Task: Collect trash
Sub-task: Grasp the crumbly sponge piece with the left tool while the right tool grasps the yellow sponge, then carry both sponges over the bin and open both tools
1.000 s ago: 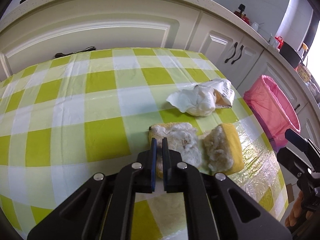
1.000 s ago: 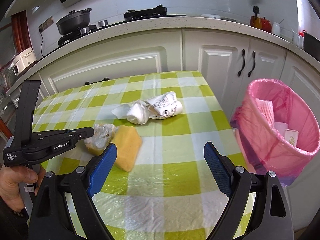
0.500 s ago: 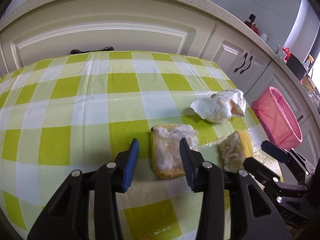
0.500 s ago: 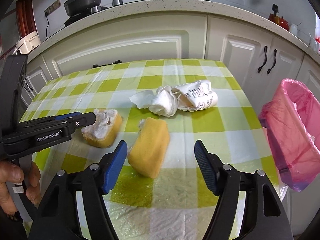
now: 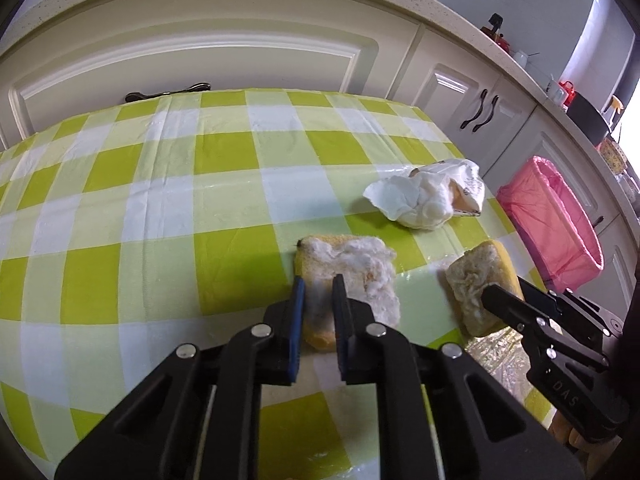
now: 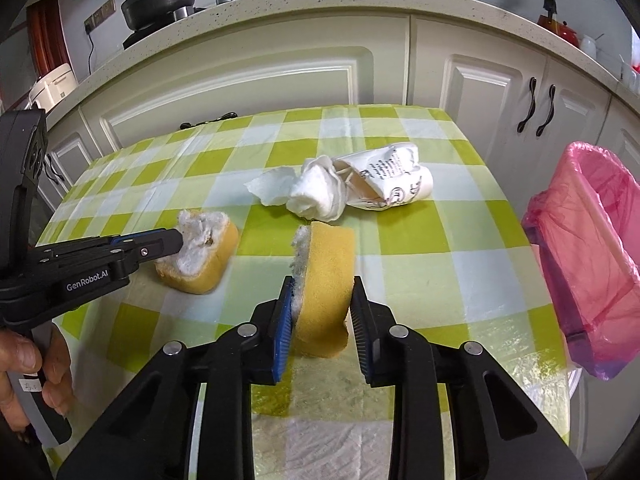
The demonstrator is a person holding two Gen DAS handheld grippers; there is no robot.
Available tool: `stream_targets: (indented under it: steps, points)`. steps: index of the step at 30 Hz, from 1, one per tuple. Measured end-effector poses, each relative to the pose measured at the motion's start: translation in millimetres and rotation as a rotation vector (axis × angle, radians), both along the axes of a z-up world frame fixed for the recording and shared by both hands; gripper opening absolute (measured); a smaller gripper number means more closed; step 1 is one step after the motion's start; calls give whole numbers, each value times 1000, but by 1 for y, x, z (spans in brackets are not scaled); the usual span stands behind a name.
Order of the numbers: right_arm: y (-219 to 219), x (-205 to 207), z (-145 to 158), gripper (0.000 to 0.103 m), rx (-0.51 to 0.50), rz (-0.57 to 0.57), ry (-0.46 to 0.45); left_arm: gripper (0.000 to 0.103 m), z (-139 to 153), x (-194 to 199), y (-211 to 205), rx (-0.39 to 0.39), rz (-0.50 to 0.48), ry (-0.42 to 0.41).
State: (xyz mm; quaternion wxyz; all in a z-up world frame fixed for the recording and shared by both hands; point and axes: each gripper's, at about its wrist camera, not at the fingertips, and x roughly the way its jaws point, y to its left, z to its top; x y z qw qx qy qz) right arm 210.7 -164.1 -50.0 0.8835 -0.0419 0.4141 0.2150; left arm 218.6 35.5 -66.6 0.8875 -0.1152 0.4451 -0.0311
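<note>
Both grippers are clamped on sponge halves: left gripper (image 5: pixel 318 300) has its blue-padded fingers nearly shut, pinching the near end of the flat sponge piece (image 5: pixel 348 280), which lies on the checked tablecloth (image 5: pixel 168 216) with its torn, fluffy white face up. Right gripper (image 6: pixel 320 312) squeezes the other sponge piece (image 6: pixel 324 280), standing on edge, smooth yellow foam toward the camera, ragged white fibre along its left side; jaws partly closed against both faces. Just beyond, toward the table's far right corner, sits a crumpled white tissue (image 6: pixel 312 192) touching a crushed printed paper cup (image 6: pixel 396 184). Off the table's right edge stands a bin lined with a thin pink bag (image 6: pixel 592 256).
</note>
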Motion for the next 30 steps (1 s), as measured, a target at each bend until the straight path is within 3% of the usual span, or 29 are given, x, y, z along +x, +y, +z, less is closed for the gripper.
stream_targets:
  steps: [19,30]
  points:
    - [-67,-8,42,27,68,-94,-86,10,57,-10,-29,50,-26,-113]
    - [-112,-4,69,27,79,-170,-147,10,95,4,-75,69,-103,-192]
